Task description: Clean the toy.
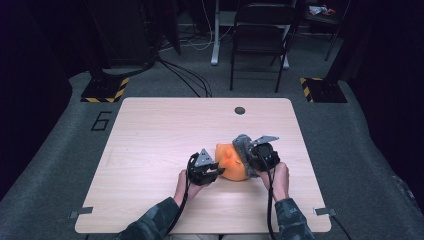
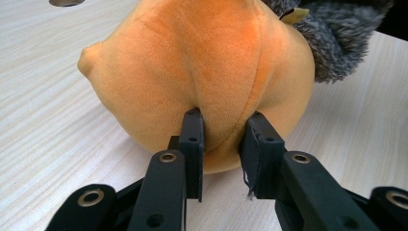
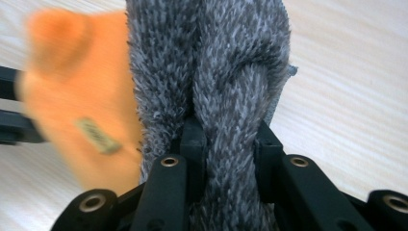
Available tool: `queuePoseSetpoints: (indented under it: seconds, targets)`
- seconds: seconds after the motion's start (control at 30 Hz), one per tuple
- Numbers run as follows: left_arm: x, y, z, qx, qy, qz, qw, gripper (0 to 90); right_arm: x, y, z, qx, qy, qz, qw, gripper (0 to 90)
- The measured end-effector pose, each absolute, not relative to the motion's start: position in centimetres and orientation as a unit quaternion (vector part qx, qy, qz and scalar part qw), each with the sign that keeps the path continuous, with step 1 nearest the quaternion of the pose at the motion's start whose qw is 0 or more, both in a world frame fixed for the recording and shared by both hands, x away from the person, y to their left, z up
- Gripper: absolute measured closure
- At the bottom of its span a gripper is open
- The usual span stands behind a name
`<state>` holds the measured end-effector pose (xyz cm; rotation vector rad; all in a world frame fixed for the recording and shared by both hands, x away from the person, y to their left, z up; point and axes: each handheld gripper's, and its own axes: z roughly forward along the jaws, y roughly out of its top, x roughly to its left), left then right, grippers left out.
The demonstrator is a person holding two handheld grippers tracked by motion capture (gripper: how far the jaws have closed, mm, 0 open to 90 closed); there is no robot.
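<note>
Plush toy (image 1: 232, 162) on the table (image 1: 150, 140) near the front edge — furry cap (image 1: 243, 145) on its right, chair (image 1: 260, 35) behind.

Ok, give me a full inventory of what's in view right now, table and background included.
Plush head: one, orange, on the table's near half, between the two grippers.
Furry hat: one, grey, on the plush head's right end.
Small tag: one, tan, on the orange plush beside the grey fur.
Table: one, light wood, centre of the high view.
Table hole: one, dark, near the far edge.
Folding chair: one, dark, beyond the table.
Striped stand bases: two, black and yellow, on the floor left and right of the table's far corners.
Left gripper: one, black, jaws pinching a fold of orange plush.
Right gripper: one, black, jaws clamped on grey fur.
</note>
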<state>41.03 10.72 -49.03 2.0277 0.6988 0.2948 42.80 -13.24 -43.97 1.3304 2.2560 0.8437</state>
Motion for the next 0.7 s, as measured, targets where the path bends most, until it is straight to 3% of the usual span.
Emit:
queuePoseSetpoints:
  seconds: [0.47,0.7]
  targets:
    - [41.2,11.0,-49.1,0.824,0.29,0.118,0.473,71.8,44.3,-16.2,-49.4,0.537,0.792,0.247,0.153,72.6]
    - [41.4,11.2,-49.2,0.82,0.299,0.112,0.476,71.6,43.9,-16.9,-46.4,0.532,0.78,0.272,0.184,73.5]
